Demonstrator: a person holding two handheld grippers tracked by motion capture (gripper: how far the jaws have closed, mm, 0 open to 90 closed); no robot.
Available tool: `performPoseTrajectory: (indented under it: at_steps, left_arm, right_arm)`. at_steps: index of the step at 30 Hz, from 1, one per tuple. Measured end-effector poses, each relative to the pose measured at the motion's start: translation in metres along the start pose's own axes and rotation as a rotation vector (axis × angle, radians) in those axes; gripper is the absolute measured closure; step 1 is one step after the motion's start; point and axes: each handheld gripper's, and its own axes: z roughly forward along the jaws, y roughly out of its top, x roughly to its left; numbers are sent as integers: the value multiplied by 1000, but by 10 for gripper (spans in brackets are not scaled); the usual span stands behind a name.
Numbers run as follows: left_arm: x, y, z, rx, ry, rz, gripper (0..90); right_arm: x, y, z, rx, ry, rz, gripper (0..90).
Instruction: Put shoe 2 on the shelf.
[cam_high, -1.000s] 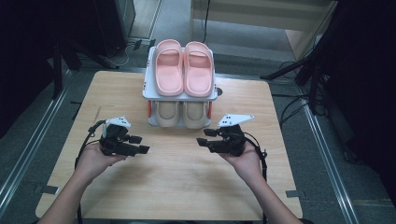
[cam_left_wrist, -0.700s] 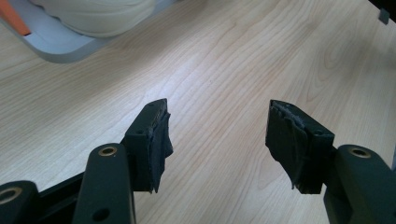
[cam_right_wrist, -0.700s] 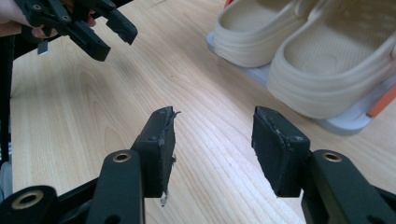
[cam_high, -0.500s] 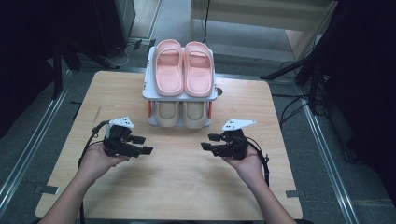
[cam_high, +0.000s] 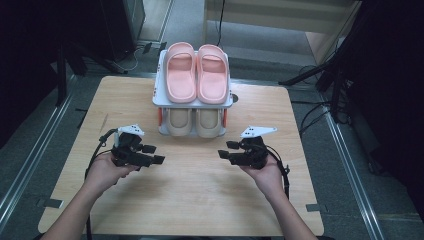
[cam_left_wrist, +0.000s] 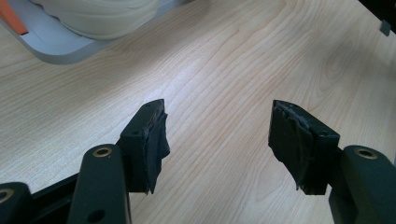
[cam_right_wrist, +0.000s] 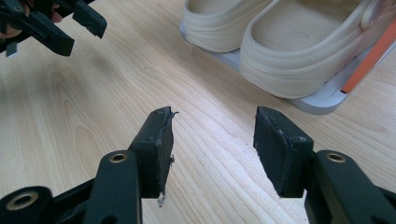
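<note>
A white two-tier shoe rack (cam_high: 159, 100) stands at the back middle of the wooden table (cam_high: 200, 200). Pink slippers (cam_high: 181, 75) lie on its top shelf and cream slippers (cam_high: 177, 121) on the lower one. My left gripper (cam_high: 154, 154) hovers open and empty in front of the rack's left side, its pads (cam_left_wrist: 154, 140) wide apart over bare wood. My right gripper (cam_high: 227, 149) faces it from the right, open with nothing between its jaws, which have just been opening. In the right gripper view the right gripper (cam_right_wrist: 212, 140) points past the cream slippers (cam_right_wrist: 299, 51) toward the left gripper (cam_right_wrist: 84, 36).
The rack's grey base (cam_right_wrist: 322, 103) with an orange post (cam_right_wrist: 369, 56) lies just beyond my right jaws; its corner (cam_left_wrist: 56, 49) and a cream slipper (cam_left_wrist: 102, 18) sit ahead of my left jaws. Bare wood spreads between the two hands. Dark stands and cables surround the table.
The right hand has sunk a little toward the table and drifted slightly nearer the front edge. The left hand has kept still.
</note>
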Motion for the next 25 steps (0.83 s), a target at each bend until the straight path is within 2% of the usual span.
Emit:
performPoseTrajectory:
  at_steps: [25]
  left_arm:
    - [-1,0,0,-4,7,3,368]
  right_arm:
    - [-1,1,-2,-8,-12,-11,476]
